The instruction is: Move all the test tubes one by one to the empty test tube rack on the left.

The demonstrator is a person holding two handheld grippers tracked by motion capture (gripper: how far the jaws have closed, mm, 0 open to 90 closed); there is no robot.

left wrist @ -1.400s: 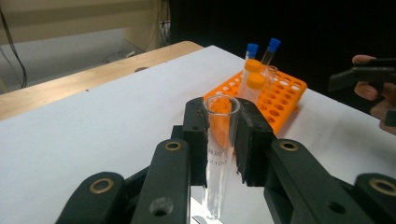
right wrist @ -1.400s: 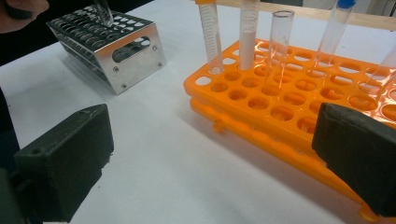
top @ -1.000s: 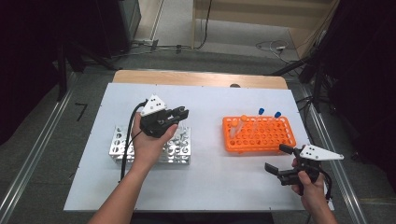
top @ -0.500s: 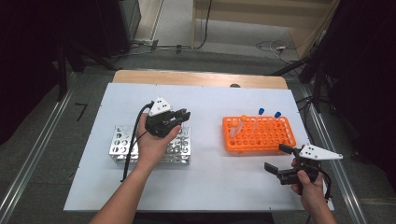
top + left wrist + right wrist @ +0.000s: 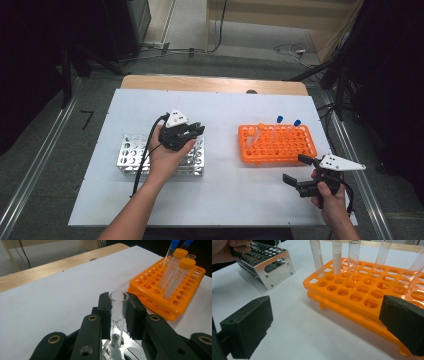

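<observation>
While the left gripper (image 5: 117, 315) is clenching a glass tube (image 5: 117, 312) entering the metal rack (image 5: 131, 156), the spread-jawed right gripper (image 5: 300, 172) is waiting beside the orange rack (image 5: 277, 150), several tubes remaining

Clear glass tube (image 5: 118, 315) with white print; black claw (image 5: 119, 312); silver metal rack (image 5: 131, 155); orange rack (image 5: 278, 145); orange-capped (image 5: 178, 277) and blue-capped tubes (image 5: 279, 120); white worktop (image 5: 220, 110).
</observation>
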